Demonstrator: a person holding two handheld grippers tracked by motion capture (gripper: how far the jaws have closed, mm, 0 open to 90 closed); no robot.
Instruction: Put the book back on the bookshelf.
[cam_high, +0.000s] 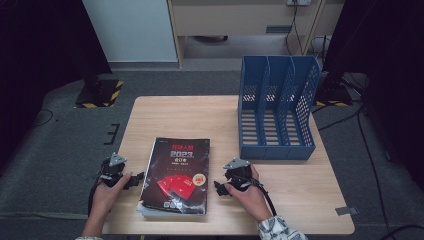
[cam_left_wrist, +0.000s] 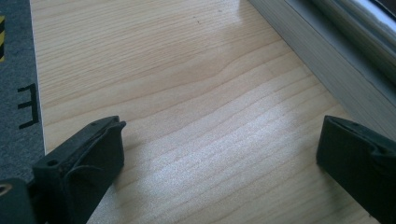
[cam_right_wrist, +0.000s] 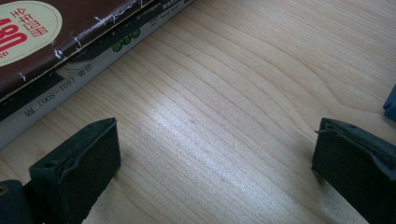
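Thick dark-covered paperback book (cam_high: 175, 176): flat on worktop, ungrasped. Left gripper (cam_high: 134, 181) and right gripper (cam_high: 218, 188) flank it, wide open, empty. Approach step; next, close on its edges.

Grey carpet floor (cam_high: 60, 150), pale wall panel (cam_high: 130, 30), wooden cabinet (cam_high: 240, 20)

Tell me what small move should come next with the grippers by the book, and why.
Probably slide the right gripper leftward to the book, since both grippers stand open on bare table beside it, the left gripper already near its other edge, and the blue file rack waits empty behind.
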